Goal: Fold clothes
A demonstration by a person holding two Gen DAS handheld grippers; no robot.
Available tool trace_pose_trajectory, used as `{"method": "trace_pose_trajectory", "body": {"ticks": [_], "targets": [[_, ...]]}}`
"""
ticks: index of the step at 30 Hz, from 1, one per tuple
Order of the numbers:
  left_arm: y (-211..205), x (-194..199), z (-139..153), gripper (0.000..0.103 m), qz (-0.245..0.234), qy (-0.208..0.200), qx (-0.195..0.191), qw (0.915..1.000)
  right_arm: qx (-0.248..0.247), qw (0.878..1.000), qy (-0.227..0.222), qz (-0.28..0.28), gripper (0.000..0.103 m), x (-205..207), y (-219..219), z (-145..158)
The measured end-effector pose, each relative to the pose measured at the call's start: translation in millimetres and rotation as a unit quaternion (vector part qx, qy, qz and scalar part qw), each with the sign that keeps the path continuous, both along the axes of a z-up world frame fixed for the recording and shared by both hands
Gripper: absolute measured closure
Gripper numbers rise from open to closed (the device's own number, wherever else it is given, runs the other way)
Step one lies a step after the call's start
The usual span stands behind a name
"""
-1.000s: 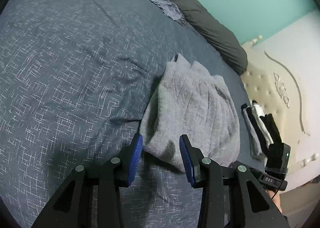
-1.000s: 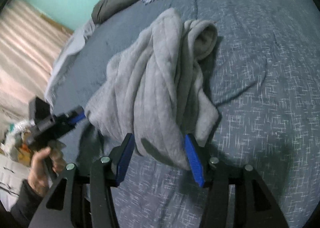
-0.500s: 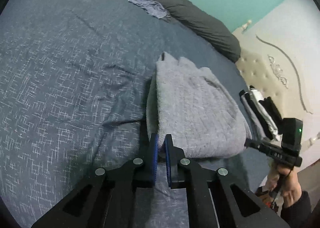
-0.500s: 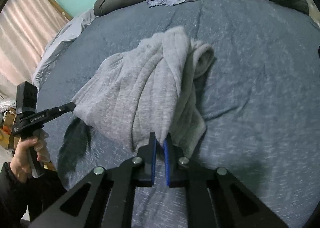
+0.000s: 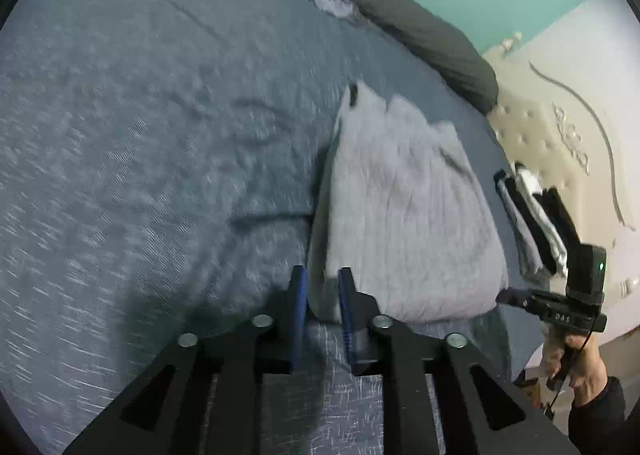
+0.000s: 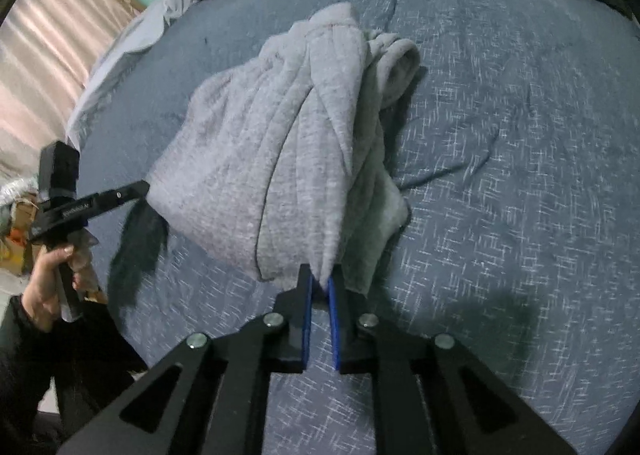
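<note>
One grey garment lies lengthwise, running away from the camera.

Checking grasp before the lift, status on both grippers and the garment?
Left gripper: jaws just eased wider, grey sweater edge between the fingers. Right gripper: pinching the sweater's near corner. Sweater bunched on blue bedspread; nothing in the way.

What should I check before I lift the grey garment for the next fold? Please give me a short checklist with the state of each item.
1. Right claw pinches the edge of the grey knitted garment: ok.
2. Left claw grips the other corner: cannot tell; its jaws have just been opening, fabric between them.
3. Garment flat, no bunching: not ok.
4. Blue patterned bedcover free around garment: ok.
5. Folded clothes pile apart from garment: ok.
</note>
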State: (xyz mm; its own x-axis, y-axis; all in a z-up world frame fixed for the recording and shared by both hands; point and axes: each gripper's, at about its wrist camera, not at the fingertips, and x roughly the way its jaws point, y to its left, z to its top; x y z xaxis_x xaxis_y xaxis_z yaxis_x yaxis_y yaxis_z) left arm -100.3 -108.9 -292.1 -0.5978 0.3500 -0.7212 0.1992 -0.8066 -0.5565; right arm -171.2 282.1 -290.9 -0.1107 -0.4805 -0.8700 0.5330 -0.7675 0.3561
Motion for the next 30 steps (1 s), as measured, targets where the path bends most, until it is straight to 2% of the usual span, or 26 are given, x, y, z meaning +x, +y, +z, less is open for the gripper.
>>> {"method": "trace_pose_trajectory", "body": {"ticks": [1,2,3,4,7,14,18,22,25,26,28,30], "targets": [[-4,-1,6,0.065,0.001,0.006,0.0,1.0,-0.006,1.0,-0.001,-0.001,0.091,-1,2,4],[-8,-4,11,0.062,0.0,0.01,-0.002,1.0,-0.01,1.0,0.004,-0.001,0.087,-3,3,11],[-10,-10,15,0.061,-0.001,0.011,-0.006,0.9999,-0.013,1.0,0.016,-0.001,0.073,-4,3,19],[-12,-17,18,0.061,-0.004,0.012,-0.012,0.9999,-0.017,1.0,0.025,-0.003,0.064,-8,3,26],[-15,-40,24,0.061,-0.019,0.013,-0.021,0.9995,-0.04,0.998,0.041,-0.023,0.061,-26,1,40],[-6,-99,10,0.061,-0.038,0.0,0.008,0.9992,-0.072,0.994,0.05,-0.062,0.059,-82,-25,43],[-7,-118,-4,0.061,-0.042,-0.009,0.03,0.9986,-0.067,0.994,0.055,-0.067,0.057,-102,-45,39],[-4,-130,-17,0.061,-0.053,-0.013,0.036,0.9979,-0.059,0.995,0.07,-0.044,0.052,-108,-67,40],[-5,-132,-17,0.062,-0.051,-0.001,0.037,0.998,-0.04,0.996,0.082,-0.02,0.052,-111,-84,37],[-5,-133,-17,0.066,-0.052,0.004,0.039,0.9979,-0.034,0.996,0.086,-0.012,0.052,-112,-90,36],[-3,-134,-17,0.082,-0.06,0.009,0.04,0.9973,-0.017,0.995,0.096,0.001,0.052,-114,-104,32],[0,-136,-17,0.084,-0.065,0.013,0.034,0.9972,-0.002,0.995,0.099,0.016,0.052,-114,-116,27]]}}
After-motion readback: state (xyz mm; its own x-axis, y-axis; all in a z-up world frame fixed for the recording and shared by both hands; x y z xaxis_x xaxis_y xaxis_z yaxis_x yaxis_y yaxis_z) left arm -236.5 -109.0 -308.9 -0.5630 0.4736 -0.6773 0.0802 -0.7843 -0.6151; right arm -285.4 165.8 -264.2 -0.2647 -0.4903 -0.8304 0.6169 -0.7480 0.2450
